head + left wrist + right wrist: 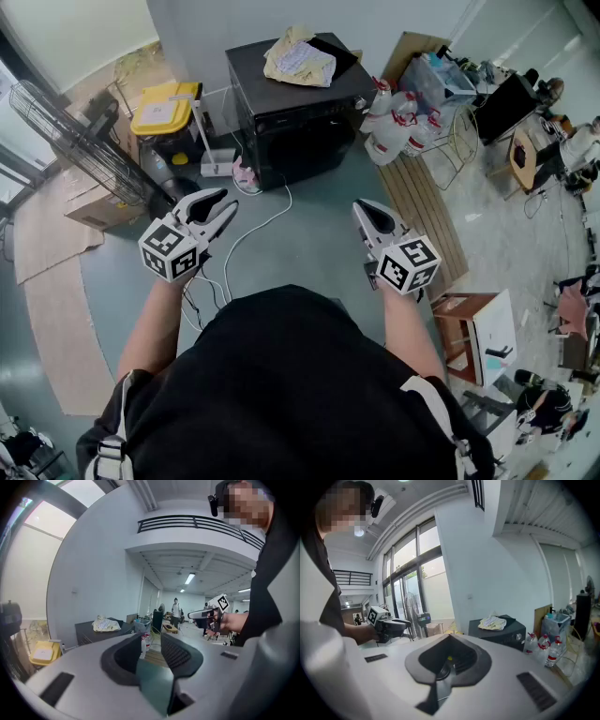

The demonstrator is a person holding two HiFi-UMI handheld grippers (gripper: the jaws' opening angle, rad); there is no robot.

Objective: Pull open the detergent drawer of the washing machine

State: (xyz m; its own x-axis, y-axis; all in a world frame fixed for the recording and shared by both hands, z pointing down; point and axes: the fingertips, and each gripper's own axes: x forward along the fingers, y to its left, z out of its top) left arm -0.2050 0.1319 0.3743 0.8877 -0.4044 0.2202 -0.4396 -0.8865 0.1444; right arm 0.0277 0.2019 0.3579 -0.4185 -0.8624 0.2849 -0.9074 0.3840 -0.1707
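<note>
The black washing machine point(300, 131) stands against the back wall with a crumpled yellowish cloth point(298, 58) on its lid. It also shows in the left gripper view point(93, 632) and in the right gripper view point(502, 632). I cannot make out its detergent drawer from here. My left gripper point(223, 204) is held over the floor well short of the machine, open and empty, and floor shows between its pads point(152, 639). My right gripper point(364, 208) hovers at about the same distance, shut, with nothing held point(450, 641).
A yellow-lidded bin point(167, 105) and a standing fan point(66, 131) are left of the machine. Water bottles point(398, 122) and a wooden pallet point(427, 206) lie to its right. A white cable point(253, 230) runs across the floor. A small wooden table point(473, 333) stands at the right.
</note>
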